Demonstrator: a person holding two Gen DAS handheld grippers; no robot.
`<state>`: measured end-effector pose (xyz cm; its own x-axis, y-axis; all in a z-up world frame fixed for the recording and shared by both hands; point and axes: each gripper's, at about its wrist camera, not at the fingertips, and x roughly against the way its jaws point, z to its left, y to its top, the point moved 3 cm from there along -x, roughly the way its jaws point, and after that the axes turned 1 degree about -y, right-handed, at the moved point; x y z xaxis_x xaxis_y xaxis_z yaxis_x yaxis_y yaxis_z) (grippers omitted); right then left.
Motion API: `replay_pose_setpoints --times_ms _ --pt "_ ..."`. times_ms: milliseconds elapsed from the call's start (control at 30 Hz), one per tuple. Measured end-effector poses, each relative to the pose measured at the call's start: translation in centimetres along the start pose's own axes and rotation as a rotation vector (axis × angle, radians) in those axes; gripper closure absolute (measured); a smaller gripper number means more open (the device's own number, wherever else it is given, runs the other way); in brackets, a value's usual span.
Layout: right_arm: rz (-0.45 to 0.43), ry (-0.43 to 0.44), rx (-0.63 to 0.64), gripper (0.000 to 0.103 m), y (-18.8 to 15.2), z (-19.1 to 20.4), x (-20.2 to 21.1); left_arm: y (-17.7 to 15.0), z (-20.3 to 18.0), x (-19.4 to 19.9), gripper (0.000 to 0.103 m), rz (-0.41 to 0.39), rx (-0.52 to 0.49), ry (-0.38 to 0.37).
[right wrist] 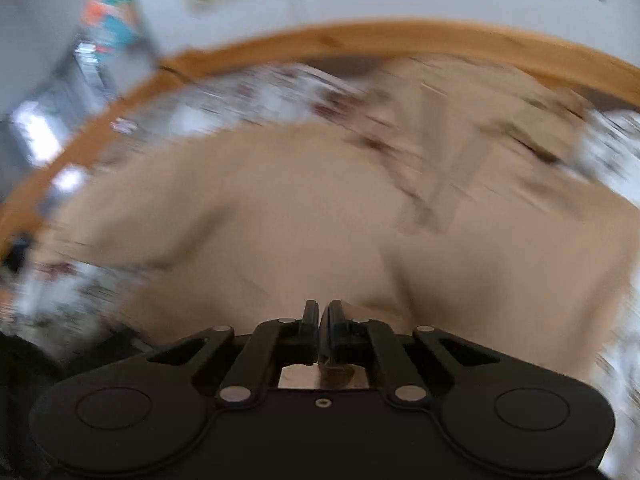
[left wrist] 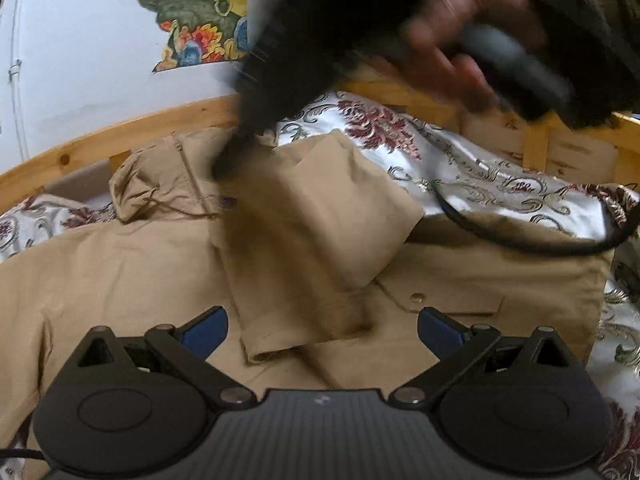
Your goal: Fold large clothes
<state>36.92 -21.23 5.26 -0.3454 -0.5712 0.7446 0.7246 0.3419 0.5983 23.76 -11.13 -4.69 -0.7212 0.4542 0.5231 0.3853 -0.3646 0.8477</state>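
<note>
My left gripper hangs with its jaws wide apart and nothing between them, over the tan jacket spread on the flowered bedspread. A sleeve lies folded across the jacket. Far right, my blurred right hand holds the other gripper above the wooden bed frame.
</note>
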Motion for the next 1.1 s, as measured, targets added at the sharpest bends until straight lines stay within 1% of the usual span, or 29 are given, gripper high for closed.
replay_pose_setpoints --times_ms 67,133,200,233,300,333,400,433,467,500,567,600,667,700,767,800,833,867,900,933,967,1000,1033,1100 --pt "-0.016 0.097 0.038 0.099 1.9 2.8 -1.1 -0.4 0.6 0.4 0.001 0.003 0.026 0.03" --pt "-0.028 0.143 0.1 0.09 3.3 5.3 -2.3 -0.9 1.6 0.6 0.001 0.019 0.074 0.079" --pt "-0.039 0.157 0.147 0.052 4.0 6.5 -2.9 -1.5 3.0 0.2 0.001 0.053 0.13 0.134" --pt "-0.049 0.147 0.161 0.046 4.0 6.5 -2.9 -1.8 3.7 -0.1 0.001 0.072 0.148 0.171" --pt "-0.076 0.093 0.158 0.033 3.6 4.9 -2.4 -2.6 5.6 -1.1 0.001 0.121 0.181 0.263" --pt "-0.087 0.049 0.146 0.031 2.9 3.7 -2.0 -3.0 6.4 -1.4 0.001 0.136 0.195 0.292" --pt "-0.124 -0.115 0.12 0.024 1.0 0.0 -0.8 -3.7 8.2 -1.9 0.003 0.168 0.239 0.33" --pt "-0.144 -0.19 0.1 0.023 -0.2 -1.9 -0.3 -4.0 9.1 -1.8 0.006 0.183 0.27 0.337" --pt "-0.167 -0.296 0.08 0.021 -1.4 -4.1 0.5 -4.2 9.9 -1.9 0.007 0.193 0.302 0.336" --pt "-0.187 -0.412 0.059 0.019 -2.6 -6.2 1.2 -4.4 10.8 -1.6 0.011 0.197 0.335 0.326" --pt "-0.208 -0.609 0.033 0.019 -5.1 -9.8 2.2 -4.7 11.8 -1.6 0.02 0.199 0.393 0.301" --pt "-0.209 -0.68 0.002 0.019 -6.2 -11.5 2.5 -4.8 11.9 -1.8 0.03 0.202 0.409 0.298" --pt "-0.208 -0.74 -0.096 0.02 -8.0 -14.2 2.6 -4.8 12.2 -1.9 0.034 0.21 0.432 0.306" --pt "-0.212 -0.76 -0.151 0.02 -8.6 -15.3 2.6 -4.8 12.3 -2.0 0.039 0.207 0.437 0.314" --pt "-0.221 -0.736 -0.253 0.022 -9.6 -17.3 2.4 -4.7 12.0 -1.9 0.04 0.2 0.432 0.323" --pt "-0.219 -0.712 -0.29 0.028 -9.9 -17.9 2.1 -4.6 11.7 -1.8 0.04 0.196 0.423 0.331" --pt "-0.208 -0.682 -0.31 0.037 -10.0 -18.4 1.8 -4.5 11.6 -1.9 0.037 0.196 0.413 0.334" --pt "-0.191 -0.664 -0.301 0.071 -10.0 -18.5 1.3 -4.5 11.5 -2.1 0.036 0.201 0.405 0.331" --pt "-0.18 -0.659 -0.286 0.095 -10.0 -18.5 1.2 -4.4 11.4 -2.3 0.034 0.206 0.398 0.325" --pt "-0.193 -0.678 -0.277 0.095 -9.9 -17.9 1.5 -4.3 11.3 -2.5 0.031 0.206 0.392 0.319" --pt "-0.216 -0.692 -0.266 0.098 -9.6 -17.5 2.1 -4.2 11.2 -2.6 0.029 0.204 0.384 0.314" --pt "-0.234 -0.719 -0.259 0.098 -9.9 -17.0 2.7 -4.0 11.0 -3.1 0.023 0.208 0.372 0.31" --pt "-0.246 -0.748 -0.257 0.098 -10.2 -17.2 3.2 -3.8 10.7 -3.8 0.019 0.226 0.351 0.31" --pt "-0.232 -0.779 -0.275 0.099 -10.9 -18.7 3.4 -3.7 10.2 -5.7 0.018 0.29 0.273 0.317"
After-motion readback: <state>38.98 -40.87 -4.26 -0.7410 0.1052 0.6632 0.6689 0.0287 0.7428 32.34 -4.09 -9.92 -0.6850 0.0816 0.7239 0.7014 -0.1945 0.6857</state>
